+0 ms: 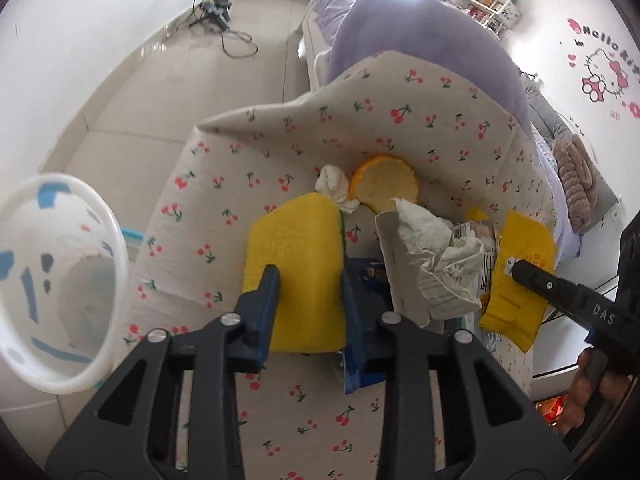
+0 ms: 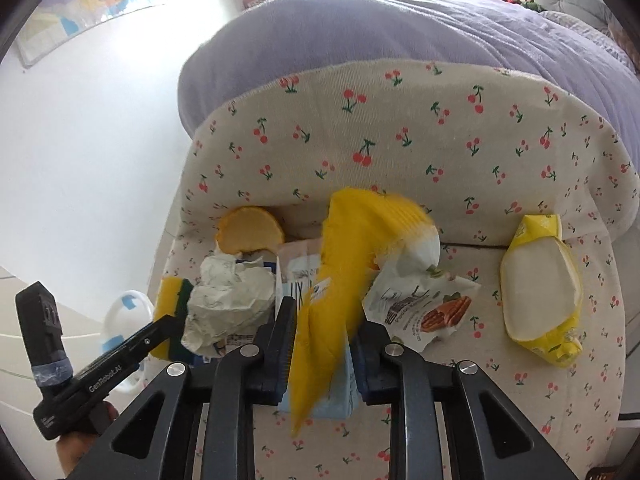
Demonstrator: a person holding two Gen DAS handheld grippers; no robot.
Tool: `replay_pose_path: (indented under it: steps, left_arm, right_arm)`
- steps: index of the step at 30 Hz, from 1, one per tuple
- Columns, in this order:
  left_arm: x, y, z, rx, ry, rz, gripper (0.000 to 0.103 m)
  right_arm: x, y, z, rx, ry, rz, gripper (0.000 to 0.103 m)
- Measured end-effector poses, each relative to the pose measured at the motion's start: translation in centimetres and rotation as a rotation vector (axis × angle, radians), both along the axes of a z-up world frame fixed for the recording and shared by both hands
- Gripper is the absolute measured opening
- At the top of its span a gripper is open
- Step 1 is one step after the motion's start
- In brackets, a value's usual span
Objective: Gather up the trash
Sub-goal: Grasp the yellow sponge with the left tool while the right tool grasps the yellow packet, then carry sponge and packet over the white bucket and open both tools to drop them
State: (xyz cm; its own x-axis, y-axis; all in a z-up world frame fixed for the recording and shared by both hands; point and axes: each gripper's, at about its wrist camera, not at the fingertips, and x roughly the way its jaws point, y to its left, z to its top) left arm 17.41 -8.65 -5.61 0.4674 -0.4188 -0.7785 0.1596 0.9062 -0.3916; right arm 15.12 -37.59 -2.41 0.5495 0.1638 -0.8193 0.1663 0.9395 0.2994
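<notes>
A cherry-print cushioned seat [image 1: 400, 128] fills the centre of both wrist views, backed by a lavender quilt [image 2: 400, 28] on a bed across the upper frame. In the left wrist view, cables [image 1: 224, 28] trail over the tiled floor [image 1: 120, 120] at upper left, a cartoon cat wall decal [image 1: 604, 72] marks the upper right, and a shelf of small items [image 1: 492, 8] stands near the top. A colourful map poster [image 2: 92, 4] hangs at upper left of the right wrist view
</notes>
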Motion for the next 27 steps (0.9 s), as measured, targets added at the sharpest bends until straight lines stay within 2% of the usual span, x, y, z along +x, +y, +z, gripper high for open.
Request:
replay_pose_path:
  steps: [2,6,14,27]
  left_arm:
    - [-0.3,0.3,0.5,0.002,-0.012,-0.002,0.031]
    - [-0.8,0.9,1.0,-0.004,-0.030,0.005,0.030]
    - [-1.1,2.0,1.6,-0.035,-0.045,0.015,0.030]
    - [-1.4,6.7,2.8,-0.048,-0.085,0.088,0.030]
  right_arm:
    - [0.1,-0.1,-0.1,0.014,-0.002,0.001,0.019]
    - [-0.5,-1.1,0.3,0.041,-0.006,-0.009,0.019]
    - [-0.9,-0.4,0.5,0.058,-0.020,-0.004,0.011]
    - [-1.8,2.5,4.0,0.092,-0.105,0.053,0.010]
